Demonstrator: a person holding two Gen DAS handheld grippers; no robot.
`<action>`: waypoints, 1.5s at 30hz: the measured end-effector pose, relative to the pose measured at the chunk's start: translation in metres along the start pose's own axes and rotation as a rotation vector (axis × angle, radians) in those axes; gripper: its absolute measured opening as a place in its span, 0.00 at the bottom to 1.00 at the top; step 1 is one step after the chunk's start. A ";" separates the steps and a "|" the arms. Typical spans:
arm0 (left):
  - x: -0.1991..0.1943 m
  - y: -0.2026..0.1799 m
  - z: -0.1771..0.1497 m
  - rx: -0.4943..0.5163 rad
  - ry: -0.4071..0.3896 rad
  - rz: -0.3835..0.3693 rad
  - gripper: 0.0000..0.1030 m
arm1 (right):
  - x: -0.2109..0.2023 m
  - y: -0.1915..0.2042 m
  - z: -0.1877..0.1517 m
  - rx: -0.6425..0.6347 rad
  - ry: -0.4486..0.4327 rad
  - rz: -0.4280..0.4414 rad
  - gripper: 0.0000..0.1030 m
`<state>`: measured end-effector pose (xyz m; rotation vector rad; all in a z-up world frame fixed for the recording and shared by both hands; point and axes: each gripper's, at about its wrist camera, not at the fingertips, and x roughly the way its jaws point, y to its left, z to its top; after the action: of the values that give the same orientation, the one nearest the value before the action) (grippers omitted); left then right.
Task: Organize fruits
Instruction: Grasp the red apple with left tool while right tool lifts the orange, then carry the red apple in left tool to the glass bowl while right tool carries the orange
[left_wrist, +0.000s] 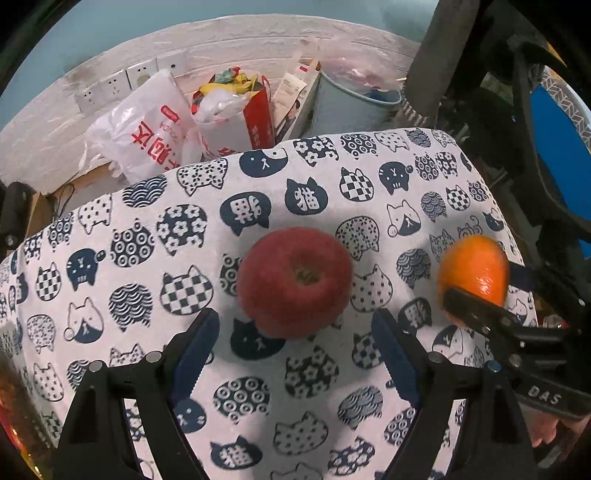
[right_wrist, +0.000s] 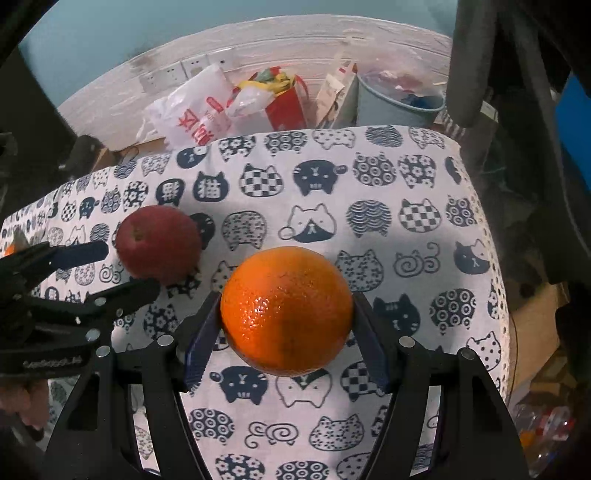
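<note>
The right gripper (right_wrist: 286, 325) is clamped on the orange (right_wrist: 286, 312), both blue pads pressed to its sides above the cat-print cloth (right_wrist: 406, 229). The left gripper (left_wrist: 295, 347) hangs with its fingers apart just short of the red apple (left_wrist: 294, 281), which sits stem up on the cloth beside the orange

Apple (left_wrist: 294, 281) left of orange (left_wrist: 474, 271), on cloth (left_wrist: 155, 258)

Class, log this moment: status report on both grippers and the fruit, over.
Right gripper shut on orange. Left gripper open, apple just ahead on cloth. Nothing in the way.
</note>
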<state>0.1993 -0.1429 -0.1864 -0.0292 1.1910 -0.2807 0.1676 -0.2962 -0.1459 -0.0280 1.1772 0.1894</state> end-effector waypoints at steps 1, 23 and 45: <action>0.003 0.000 0.002 -0.006 0.000 0.003 0.83 | 0.000 -0.003 -0.001 0.005 0.000 0.000 0.67; 0.037 0.002 0.014 -0.047 0.021 0.004 0.74 | 0.008 -0.012 -0.004 0.012 0.013 -0.001 0.67; -0.023 -0.001 -0.008 0.027 -0.073 0.048 0.73 | -0.017 0.003 0.005 -0.018 -0.050 0.028 0.67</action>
<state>0.1834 -0.1373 -0.1681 0.0131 1.1141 -0.2518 0.1656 -0.2947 -0.1276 -0.0222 1.1267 0.2245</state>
